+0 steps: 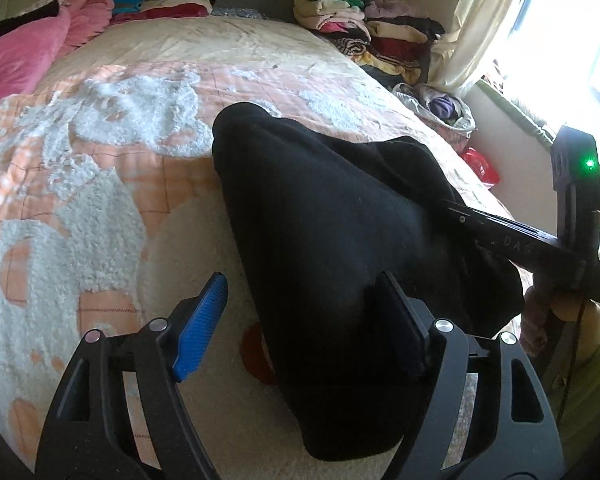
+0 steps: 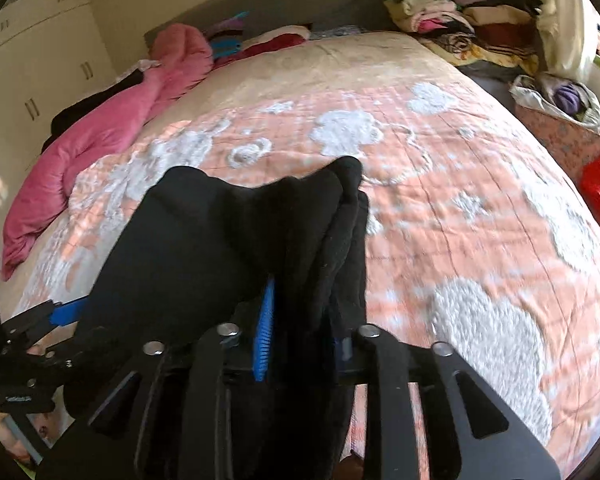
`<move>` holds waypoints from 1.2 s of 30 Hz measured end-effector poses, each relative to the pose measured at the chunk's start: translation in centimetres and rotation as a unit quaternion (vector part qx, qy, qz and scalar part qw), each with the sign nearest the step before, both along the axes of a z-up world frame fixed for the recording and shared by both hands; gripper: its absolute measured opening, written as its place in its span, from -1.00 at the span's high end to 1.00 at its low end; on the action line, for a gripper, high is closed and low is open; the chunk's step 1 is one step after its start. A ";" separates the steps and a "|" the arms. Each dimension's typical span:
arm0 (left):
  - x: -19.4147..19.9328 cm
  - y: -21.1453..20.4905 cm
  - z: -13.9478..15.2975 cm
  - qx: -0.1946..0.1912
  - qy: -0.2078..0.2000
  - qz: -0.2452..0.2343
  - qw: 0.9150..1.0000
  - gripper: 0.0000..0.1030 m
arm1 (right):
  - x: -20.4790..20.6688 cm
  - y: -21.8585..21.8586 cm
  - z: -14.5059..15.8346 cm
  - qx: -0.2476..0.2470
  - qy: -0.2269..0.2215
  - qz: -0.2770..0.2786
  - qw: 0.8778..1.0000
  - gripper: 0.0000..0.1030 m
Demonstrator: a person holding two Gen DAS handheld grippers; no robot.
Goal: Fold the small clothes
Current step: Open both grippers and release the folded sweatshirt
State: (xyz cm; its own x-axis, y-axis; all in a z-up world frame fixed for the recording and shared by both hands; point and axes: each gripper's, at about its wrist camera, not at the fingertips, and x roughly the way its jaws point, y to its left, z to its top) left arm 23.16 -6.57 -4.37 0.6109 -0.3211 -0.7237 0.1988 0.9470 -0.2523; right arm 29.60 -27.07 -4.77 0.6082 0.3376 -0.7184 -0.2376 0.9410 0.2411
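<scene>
Black knit garment (image 1: 332, 240): small item, bunched in several layers, held raised over the near edge of the bed (image 1: 148, 184), between the two grippers.

Right gripper (image 2: 300, 344): fingers pressed together on a thick bundle of the garment's folds; blue pad (image 2: 265, 332) visible against the cloth.

Left gripper (image 1: 300, 320): fingers spread wide, blue pad (image 1: 200, 328) bare on one side, the other finger lying against the cloth; nothing pinched.

Bed: peach quilt with white fleecy patches, pink blanket (image 1: 40, 48) along the far left edge, stacked clothes (image 1: 364, 28) at the far right corner by the curtain (image 1: 484, 20).

Risks, as judged: the cloth hangs from one grip only, so the loose layers may slide apart and the fold lose its shape. The left gripper, closing blind on dark fabric, may catch one layer instead of the edge. Right view is motion-blurred; a quick swing could drag cloth off the near edge.
</scene>
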 end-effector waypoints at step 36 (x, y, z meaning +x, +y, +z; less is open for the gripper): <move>-7.6 1.8 3.6 -0.003 -0.034 0.030 0.999 -0.82 | -15.6 -1.8 7.9 0.005 -0.124 -0.069 0.990 -0.92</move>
